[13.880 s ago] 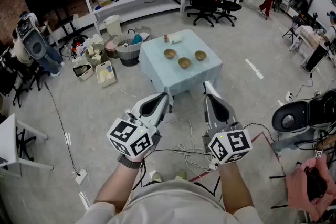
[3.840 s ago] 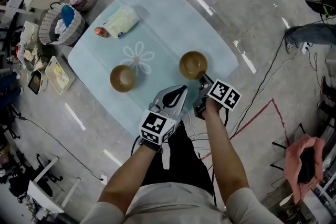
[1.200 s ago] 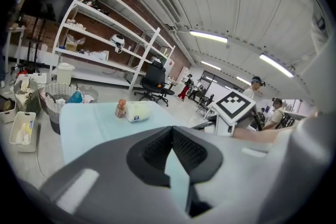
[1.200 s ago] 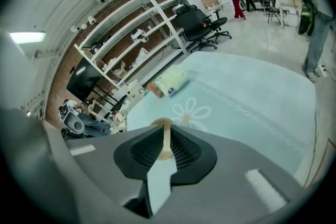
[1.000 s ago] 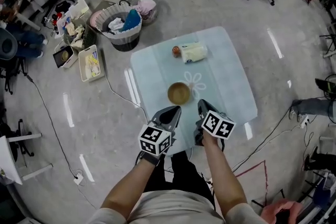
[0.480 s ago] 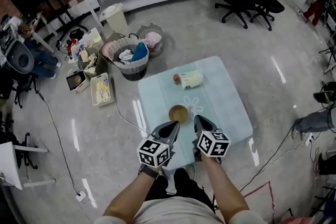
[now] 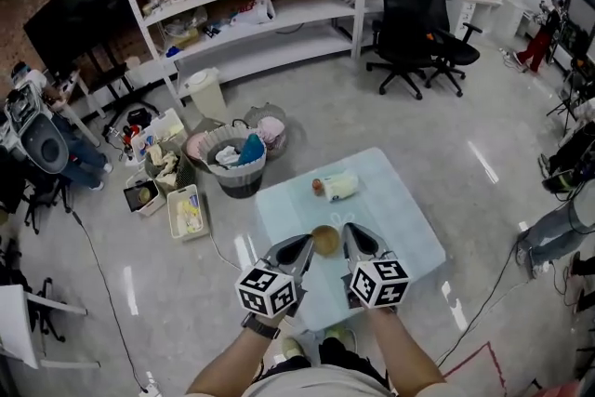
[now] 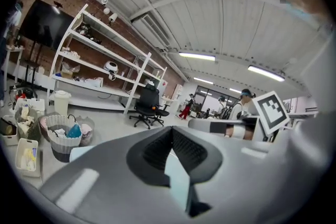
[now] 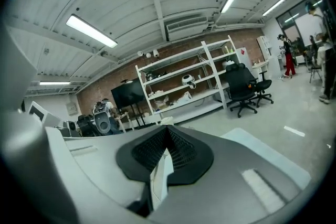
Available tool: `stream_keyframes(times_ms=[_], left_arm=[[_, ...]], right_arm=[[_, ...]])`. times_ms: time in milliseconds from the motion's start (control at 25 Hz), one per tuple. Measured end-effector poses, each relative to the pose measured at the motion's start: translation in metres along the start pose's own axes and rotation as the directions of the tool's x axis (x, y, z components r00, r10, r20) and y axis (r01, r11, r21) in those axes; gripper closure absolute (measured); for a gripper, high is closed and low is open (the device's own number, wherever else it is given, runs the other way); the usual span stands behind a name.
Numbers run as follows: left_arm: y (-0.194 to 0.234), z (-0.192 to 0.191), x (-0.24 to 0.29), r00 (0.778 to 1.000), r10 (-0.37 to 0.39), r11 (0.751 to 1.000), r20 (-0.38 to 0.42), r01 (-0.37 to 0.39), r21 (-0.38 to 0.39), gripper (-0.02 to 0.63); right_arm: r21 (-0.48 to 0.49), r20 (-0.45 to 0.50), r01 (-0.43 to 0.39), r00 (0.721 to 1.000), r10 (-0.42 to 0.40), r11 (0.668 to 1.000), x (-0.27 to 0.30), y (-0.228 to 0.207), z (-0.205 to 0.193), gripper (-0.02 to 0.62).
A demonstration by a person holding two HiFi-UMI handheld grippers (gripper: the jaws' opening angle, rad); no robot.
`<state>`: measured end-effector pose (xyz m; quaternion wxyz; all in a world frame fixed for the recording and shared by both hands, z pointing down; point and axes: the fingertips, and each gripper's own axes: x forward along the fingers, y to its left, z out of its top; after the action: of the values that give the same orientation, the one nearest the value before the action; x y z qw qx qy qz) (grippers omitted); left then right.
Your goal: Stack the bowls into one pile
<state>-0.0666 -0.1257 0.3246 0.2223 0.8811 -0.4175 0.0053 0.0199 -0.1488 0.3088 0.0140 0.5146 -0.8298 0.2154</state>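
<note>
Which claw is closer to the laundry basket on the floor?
Left. Left claw is left of the bowls, toward the laundry basket; right claw is right of them, farther off.

The bowls (image 7: 325, 239), once three apart on the table (image 7: 409, 237), now sit in one pile — and the left tongs (image 7: 307, 242) and right tongs (image 7: 351, 233) have drawn back, lifted clear.

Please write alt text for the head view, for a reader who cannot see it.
From above, a person holds the left gripper and right gripper, both shut, over a pale blue table, flanking one brown bowl. Shelves, office chairs and baskets stand behind.
</note>
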Motion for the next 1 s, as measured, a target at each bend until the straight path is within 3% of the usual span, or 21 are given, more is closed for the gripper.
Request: stream_keyframes(times_ms=[400,1000], left_arm=[[-0.008,0.061,-0.054,0.995,-0.043,0.997,0.087,0.037,0.068,0.600],[-0.025,0.124,-0.108,0.976,-0.045,0.988,0.212,0.012,0.154,0.600]], right_arm=[[-0.057,0.096,0.005,0.995,0.001,0.998,-0.026,0.062,0.045,0.586],[-0.138,0.199,-0.001,0.980,0.028,0.990,-0.057,0.119,0.091,0.586]])
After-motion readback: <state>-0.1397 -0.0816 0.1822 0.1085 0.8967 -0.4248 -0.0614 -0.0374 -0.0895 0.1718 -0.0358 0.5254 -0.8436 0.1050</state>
